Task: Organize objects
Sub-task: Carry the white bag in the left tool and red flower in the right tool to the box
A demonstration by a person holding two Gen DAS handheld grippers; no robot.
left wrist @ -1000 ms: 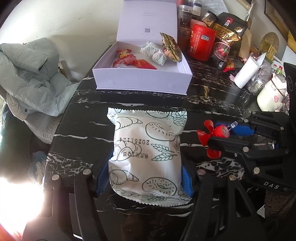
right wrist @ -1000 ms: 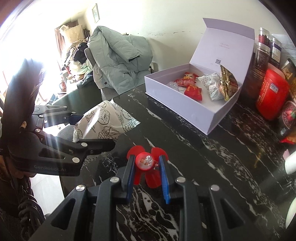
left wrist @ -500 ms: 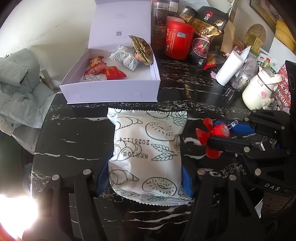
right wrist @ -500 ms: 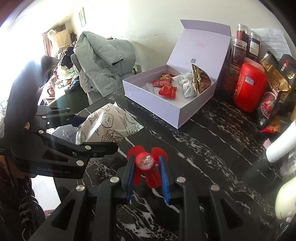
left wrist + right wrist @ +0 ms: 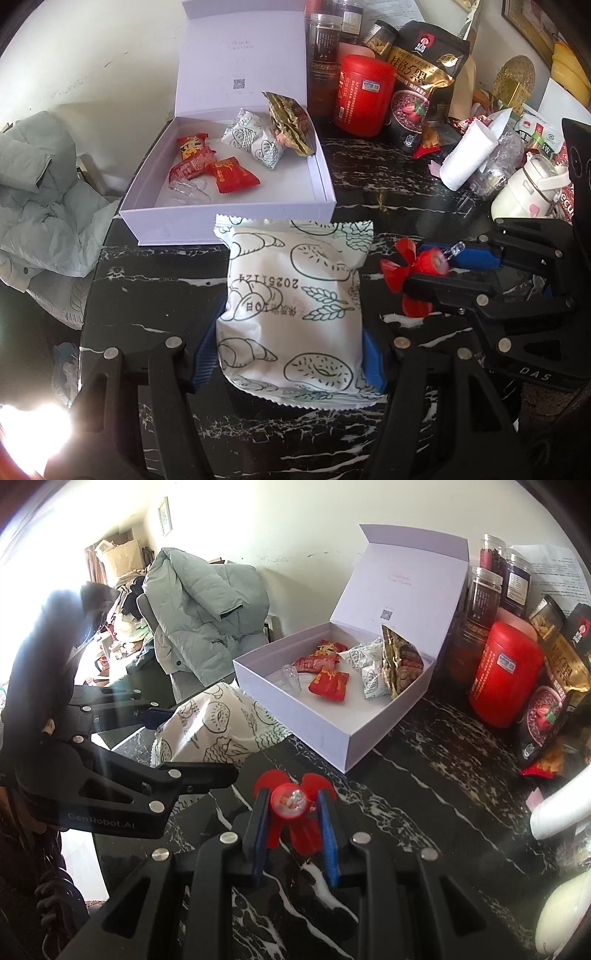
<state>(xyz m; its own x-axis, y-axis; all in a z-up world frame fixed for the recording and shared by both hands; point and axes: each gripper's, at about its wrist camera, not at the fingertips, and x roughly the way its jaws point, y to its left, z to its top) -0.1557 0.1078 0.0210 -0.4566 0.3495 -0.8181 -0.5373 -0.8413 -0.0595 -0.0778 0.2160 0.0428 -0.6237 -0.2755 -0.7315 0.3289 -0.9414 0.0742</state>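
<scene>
Your left gripper (image 5: 290,354) is clamped on a white pastry packet (image 5: 293,306), its blue pads pressing the packet's two sides near its lower end. The packet hangs above the black marble worktop (image 5: 155,295), its top edge just in front of the front wall of the open box (image 5: 229,221).

Your right gripper (image 5: 291,808) is closed on a small red propeller toy (image 5: 290,805), which has a clear bulb at its hub; the blades spread out on both sides of the blue pads. In the left view the same toy (image 5: 417,267) shows to the right of the packet, clear of it and above the worktop.

The box stands toward the worktop's far left corner, against the wall, its lid (image 5: 242,59) upright at the back. Inside lie two red sweets (image 5: 214,166), two white patterned packets (image 5: 255,142), a gold wrapper (image 5: 290,123) against the right wall, and a clear piece (image 5: 291,677) near the front left.

Along the far edge, right of the box, stand a red canister (image 5: 364,94), dark jars (image 5: 325,59) and a black pouch (image 5: 424,77). A grey-green jacket (image 5: 40,192) lies beyond the worktop's left edge.
</scene>
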